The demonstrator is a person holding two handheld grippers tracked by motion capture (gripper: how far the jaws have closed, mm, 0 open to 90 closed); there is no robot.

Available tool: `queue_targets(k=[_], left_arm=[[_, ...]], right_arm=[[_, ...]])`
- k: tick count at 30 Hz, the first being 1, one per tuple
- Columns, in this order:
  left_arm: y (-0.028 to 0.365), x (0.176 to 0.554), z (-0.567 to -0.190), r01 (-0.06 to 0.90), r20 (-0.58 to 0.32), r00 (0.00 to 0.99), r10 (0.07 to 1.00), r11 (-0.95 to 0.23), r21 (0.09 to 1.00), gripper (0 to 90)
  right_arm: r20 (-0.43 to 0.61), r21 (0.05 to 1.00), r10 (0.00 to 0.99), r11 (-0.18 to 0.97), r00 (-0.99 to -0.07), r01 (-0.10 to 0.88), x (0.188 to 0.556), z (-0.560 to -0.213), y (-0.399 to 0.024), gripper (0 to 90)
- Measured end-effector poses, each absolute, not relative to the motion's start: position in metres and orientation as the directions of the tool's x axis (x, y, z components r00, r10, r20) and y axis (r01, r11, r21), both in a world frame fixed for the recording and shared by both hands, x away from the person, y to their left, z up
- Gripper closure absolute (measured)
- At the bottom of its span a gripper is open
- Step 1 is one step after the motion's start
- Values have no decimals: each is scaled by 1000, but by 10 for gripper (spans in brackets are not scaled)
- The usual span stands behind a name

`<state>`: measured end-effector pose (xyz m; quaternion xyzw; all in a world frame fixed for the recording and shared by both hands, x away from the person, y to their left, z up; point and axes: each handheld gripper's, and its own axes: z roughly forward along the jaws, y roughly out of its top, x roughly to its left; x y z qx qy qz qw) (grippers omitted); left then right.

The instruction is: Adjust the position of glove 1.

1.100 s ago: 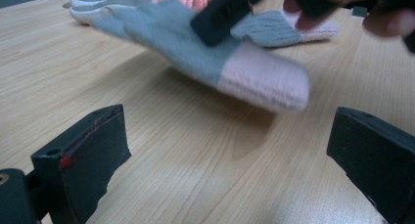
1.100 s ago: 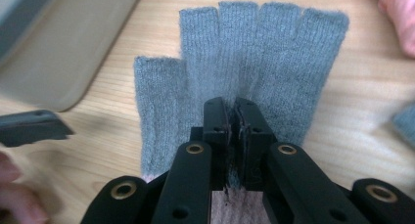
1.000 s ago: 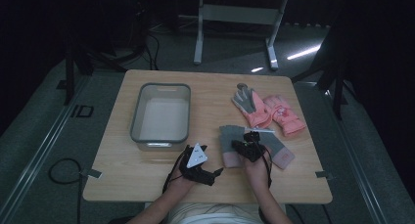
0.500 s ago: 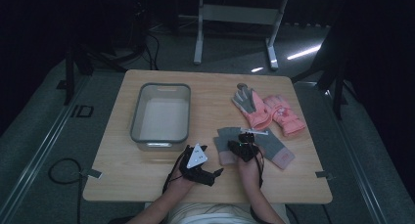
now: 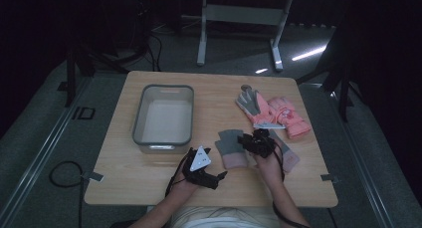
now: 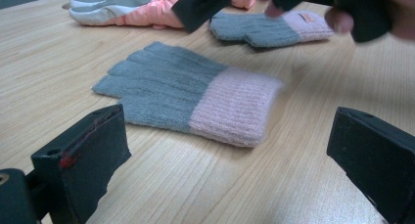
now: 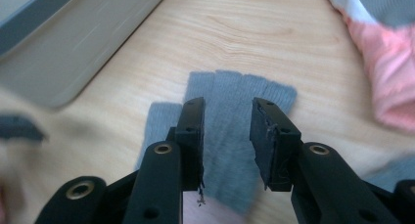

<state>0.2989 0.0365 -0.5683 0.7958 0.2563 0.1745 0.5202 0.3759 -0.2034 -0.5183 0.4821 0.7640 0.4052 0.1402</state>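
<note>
A knit glove (image 5: 230,147) with grey fingers and a pink cuff lies flat near the table's front. My right gripper (image 5: 247,141) hovers over it, and its jaws stand a little apart above the grey fingers (image 7: 230,87) with nothing between them. The left gripper (image 5: 219,176) rests near the front edge, jaws wide open and pointing at the glove's pink cuff (image 6: 235,106). A second knit glove (image 6: 274,28) lies beyond, partly under the right hand. Two pink ski gloves (image 5: 278,111) lie at the back right.
A grey open bin (image 5: 163,136) stands at the table's left middle, its wall close to the knit glove (image 7: 73,43). The table's front edge runs just behind the hands. Chair legs and cables lie on the floor beyond.
The right gripper has shifted slightly over the knit glove's fingers. The left gripper has stayed where it was.
</note>
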Motion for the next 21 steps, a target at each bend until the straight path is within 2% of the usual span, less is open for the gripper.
queue_targets(k=[3, 7, 14, 21], left_arm=[[36, 299, -568, 226, 13, 807, 590, -329, 917, 12], [36, 299, -568, 229, 9, 806, 592, -325, 917, 12], [37, 299, -568, 228, 9, 807, 591, -326, 918, 12], [36, 299, -568, 226, 13, 806, 592, -327, 917, 12]], right_arm=[[102, 771, 810, 303, -578, 561, 379, -511, -221, 661], [41, 751, 776, 391, -629, 532, 385, -504, -252, 654], [-34, 705, 736, 497, -676, 506, 388, -501, -299, 623], [-45, 638, 721, 553, -691, 535, 387, -518, -324, 627]])
